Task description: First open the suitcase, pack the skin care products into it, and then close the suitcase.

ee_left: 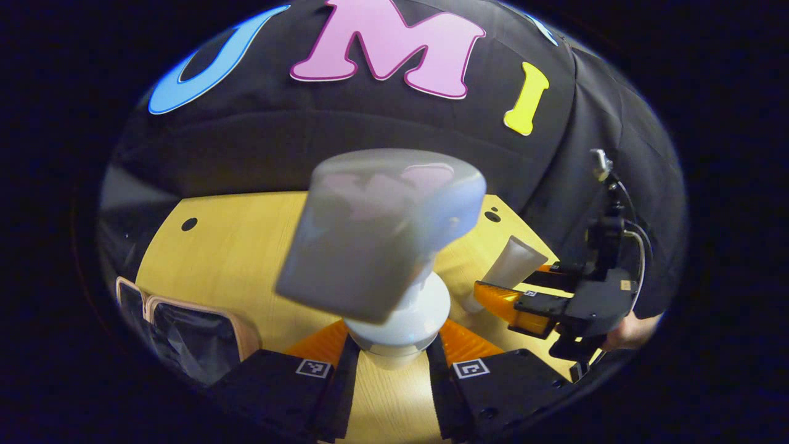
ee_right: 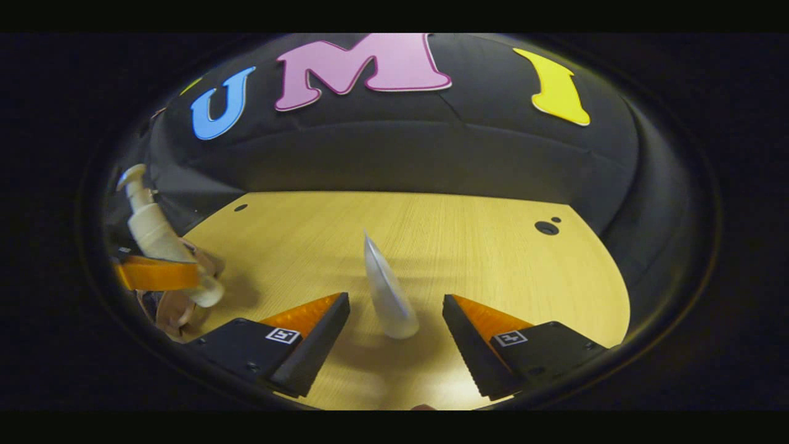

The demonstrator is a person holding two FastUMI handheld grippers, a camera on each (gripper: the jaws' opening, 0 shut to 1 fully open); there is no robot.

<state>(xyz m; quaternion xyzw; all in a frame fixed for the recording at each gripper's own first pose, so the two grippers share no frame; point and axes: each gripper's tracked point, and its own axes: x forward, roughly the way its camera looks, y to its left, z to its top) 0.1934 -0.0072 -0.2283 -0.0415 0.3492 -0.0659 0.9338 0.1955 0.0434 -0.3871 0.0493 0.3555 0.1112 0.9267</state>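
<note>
White pump bottle [ee_left: 394, 246] sits clamped in our left gripper [ee_left: 394, 357] above the tabletop [ee_right: 431, 246]; our right gripper [ee_right: 396, 330], fingers spread, straddles a standing tube [ee_right: 387, 293] near the open suitcase [ee_left: 197, 339].

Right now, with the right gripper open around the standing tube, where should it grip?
Grip the tube low on its rounded body, just above the cap it stands on, where the right gripper already brackets it. Higher up it thins to a flat crimped edge, so there is less to hold. Come from the near side, level with the table.
</note>
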